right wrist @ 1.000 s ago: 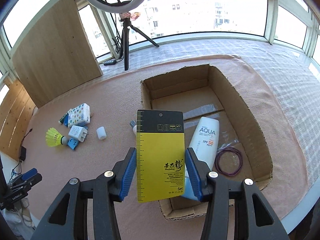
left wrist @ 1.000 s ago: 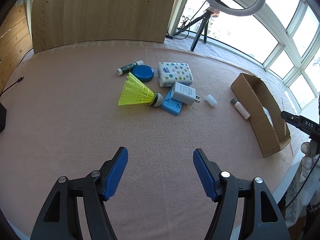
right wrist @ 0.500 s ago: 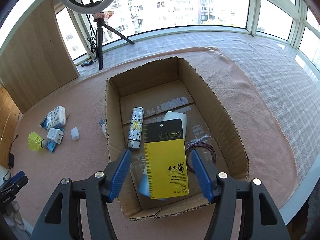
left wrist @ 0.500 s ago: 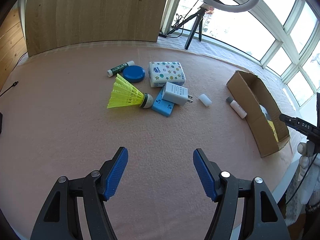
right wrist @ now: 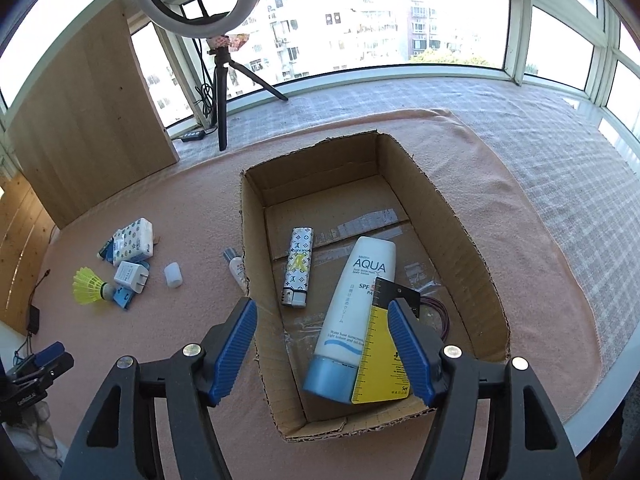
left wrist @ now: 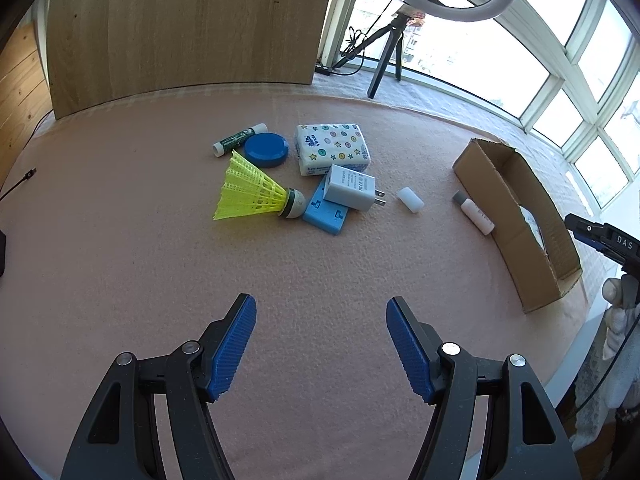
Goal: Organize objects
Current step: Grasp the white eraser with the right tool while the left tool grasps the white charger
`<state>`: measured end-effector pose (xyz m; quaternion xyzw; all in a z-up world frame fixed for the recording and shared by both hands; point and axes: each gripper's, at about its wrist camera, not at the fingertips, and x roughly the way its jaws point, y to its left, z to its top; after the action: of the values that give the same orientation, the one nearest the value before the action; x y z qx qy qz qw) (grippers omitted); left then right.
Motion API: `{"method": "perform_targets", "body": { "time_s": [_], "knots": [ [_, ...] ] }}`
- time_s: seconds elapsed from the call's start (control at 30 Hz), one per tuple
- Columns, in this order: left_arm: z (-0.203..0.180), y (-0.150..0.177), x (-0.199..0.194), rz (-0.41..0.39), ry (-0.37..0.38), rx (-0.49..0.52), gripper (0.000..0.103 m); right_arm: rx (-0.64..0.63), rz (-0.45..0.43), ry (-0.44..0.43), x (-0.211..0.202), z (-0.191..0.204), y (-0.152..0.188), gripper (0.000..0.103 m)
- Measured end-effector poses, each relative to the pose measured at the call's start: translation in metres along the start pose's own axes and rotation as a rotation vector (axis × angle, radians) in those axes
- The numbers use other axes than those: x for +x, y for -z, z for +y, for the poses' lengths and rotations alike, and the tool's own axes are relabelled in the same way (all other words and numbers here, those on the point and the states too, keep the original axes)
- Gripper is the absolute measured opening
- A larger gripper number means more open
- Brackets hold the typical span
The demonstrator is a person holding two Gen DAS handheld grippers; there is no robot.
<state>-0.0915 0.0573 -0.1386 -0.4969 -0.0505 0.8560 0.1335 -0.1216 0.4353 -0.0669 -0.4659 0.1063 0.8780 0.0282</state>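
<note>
My right gripper is open and empty above the near end of the cardboard box. In the box lie the yellow-and-black card, a white AQUA sunscreen tube, a patterned lighter and a purple hair band. My left gripper is open and empty over the pink cloth, short of a pile: yellow shuttlecock, white charger, blue block, tissue pack, blue lid, glue stick, white cap.
A small white bottle lies against the box's outer wall. A ring light on a tripod and a wooden board stand at the back. The table edge is near on the right.
My right gripper opened and let go of the yellow card, which now lies in the box on the sunscreen tube. The left gripper drifted slightly and stays open.
</note>
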Motion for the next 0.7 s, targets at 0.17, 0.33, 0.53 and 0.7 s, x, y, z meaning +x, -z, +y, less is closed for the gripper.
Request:
{"method": "perform_targets", "body": {
  "time_s": [0.17, 0.33, 0.53, 0.7],
  "knots": [
    [-0.011, -0.014, 0.006, -0.011, -0.01, 0.048, 0.071, -0.043, 0.0, -0.096, -0.002, 0.026, -0.006, 0.064],
    [-0.024, -0.036, 0.014, -0.028, 0.002, 0.082, 0.071, -0.106, 0.013, -0.179, 0.005, 0.058, -0.014, 0.064],
    [-0.031, -0.067, 0.036, -0.027, 0.012, 0.081, 0.068, -0.145, 0.059, -0.242, 0.028, 0.088, -0.024, 0.054],
    [-0.031, -0.092, 0.062, 0.0, 0.031, 0.046, 0.06, -0.148, 0.127, -0.29, 0.055, 0.104, -0.029, 0.046]
  ]
}}
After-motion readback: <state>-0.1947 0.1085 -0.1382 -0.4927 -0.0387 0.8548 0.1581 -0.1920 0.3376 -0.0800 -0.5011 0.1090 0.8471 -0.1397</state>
